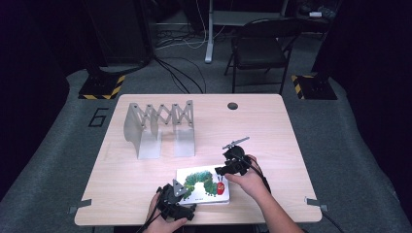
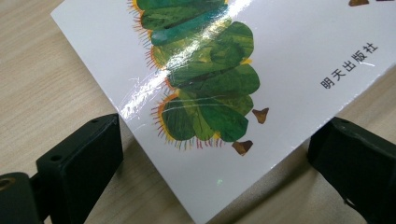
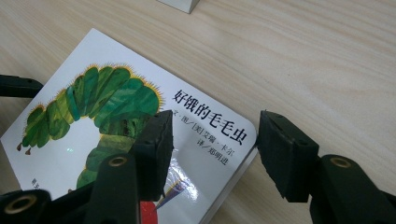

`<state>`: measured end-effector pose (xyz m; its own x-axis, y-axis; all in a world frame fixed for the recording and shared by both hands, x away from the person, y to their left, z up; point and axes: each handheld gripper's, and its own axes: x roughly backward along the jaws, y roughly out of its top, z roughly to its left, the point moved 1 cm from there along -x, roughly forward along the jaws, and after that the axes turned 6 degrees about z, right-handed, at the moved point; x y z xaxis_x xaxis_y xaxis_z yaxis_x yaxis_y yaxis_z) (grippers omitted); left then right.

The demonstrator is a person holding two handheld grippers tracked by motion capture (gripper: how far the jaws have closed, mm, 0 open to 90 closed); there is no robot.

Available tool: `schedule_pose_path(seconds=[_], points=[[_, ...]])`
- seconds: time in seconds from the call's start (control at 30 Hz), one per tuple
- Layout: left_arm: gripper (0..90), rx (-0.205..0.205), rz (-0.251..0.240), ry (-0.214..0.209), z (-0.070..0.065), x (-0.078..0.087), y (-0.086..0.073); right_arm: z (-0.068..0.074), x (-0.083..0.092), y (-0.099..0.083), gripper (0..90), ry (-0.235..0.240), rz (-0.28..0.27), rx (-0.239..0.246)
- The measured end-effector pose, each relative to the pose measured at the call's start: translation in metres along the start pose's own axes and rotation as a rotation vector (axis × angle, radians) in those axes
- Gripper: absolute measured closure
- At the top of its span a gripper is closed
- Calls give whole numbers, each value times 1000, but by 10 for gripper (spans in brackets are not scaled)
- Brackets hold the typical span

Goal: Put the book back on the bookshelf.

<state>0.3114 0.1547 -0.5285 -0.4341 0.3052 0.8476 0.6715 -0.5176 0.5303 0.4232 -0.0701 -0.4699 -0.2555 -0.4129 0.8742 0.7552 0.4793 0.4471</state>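
Note:
A white picture book (image 1: 201,184) with a green caterpillar on its cover lies flat near the table's front edge. My left gripper (image 1: 182,193) is at the book's front-left corner. In the left gripper view it (image 2: 215,175) is open, and that corner of the book (image 2: 280,56) lies between the two black jaws. My right gripper (image 1: 227,170) is at the book's far right corner. It (image 3: 215,147) is open too, one jaw over the cover (image 3: 70,149) and the other above bare table beside the book's edge. Neither gripper is holding the book.
A folding metal rack (image 1: 158,128) stands upright on the table's back left. The wooden table (image 1: 272,131) has a cable hole (image 1: 232,106) at the back. Beyond the table are a black folding chair (image 1: 260,46) and floor cables.

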Motion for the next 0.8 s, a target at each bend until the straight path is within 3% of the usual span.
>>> schedule_pose_path(seconds=[0.8], points=[[0,23,7,7,0,-3,4,3,5,0,456,-2,-14,15]])
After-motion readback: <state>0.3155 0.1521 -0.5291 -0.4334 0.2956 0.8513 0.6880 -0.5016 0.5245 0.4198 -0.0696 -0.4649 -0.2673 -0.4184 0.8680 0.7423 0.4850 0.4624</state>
